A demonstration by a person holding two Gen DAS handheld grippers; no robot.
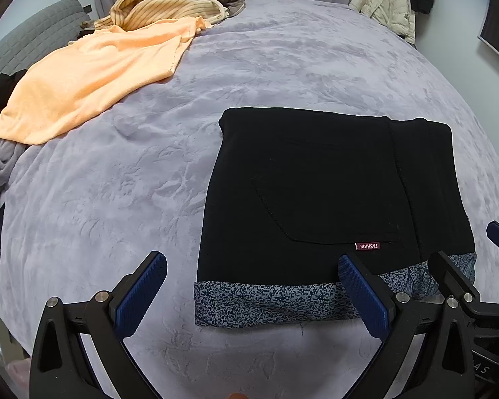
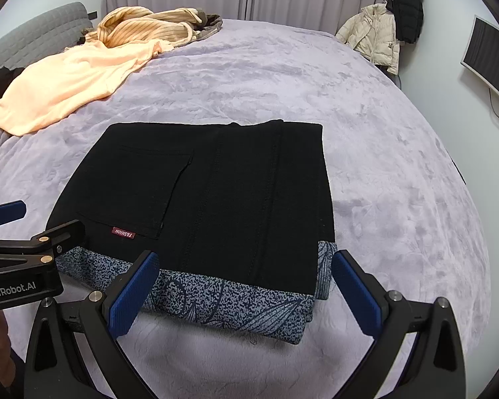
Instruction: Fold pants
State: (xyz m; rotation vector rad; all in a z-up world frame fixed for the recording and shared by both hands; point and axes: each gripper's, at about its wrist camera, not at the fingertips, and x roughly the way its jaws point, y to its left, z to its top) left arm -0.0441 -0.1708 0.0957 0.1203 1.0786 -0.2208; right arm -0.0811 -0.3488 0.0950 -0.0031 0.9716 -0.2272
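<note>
The black pants (image 1: 316,193) lie folded into a flat rectangle on the lilac bedspread (image 1: 123,199), a speckled blue lining band (image 1: 266,302) showing along the near edge and a red "FASHION" tag (image 1: 367,246) by the back pocket. My left gripper (image 1: 252,292) stands open just before the near left part of the pants (image 2: 209,199), nothing between its fingers. My right gripper (image 2: 246,292) is open too, its blue pads either side of the lining band (image 2: 236,302) at the near right corner, above the cloth. Each gripper shows in the other's view: right gripper (image 1: 465,266), left gripper (image 2: 26,232).
An orange garment (image 1: 93,79) and a striped tan one (image 1: 163,6) lie at the bed's far left, with a grey quilted headboard (image 1: 33,36) behind. Jackets (image 2: 379,36) hang at the far right wall near a monitor (image 2: 492,60). Curtains close the back.
</note>
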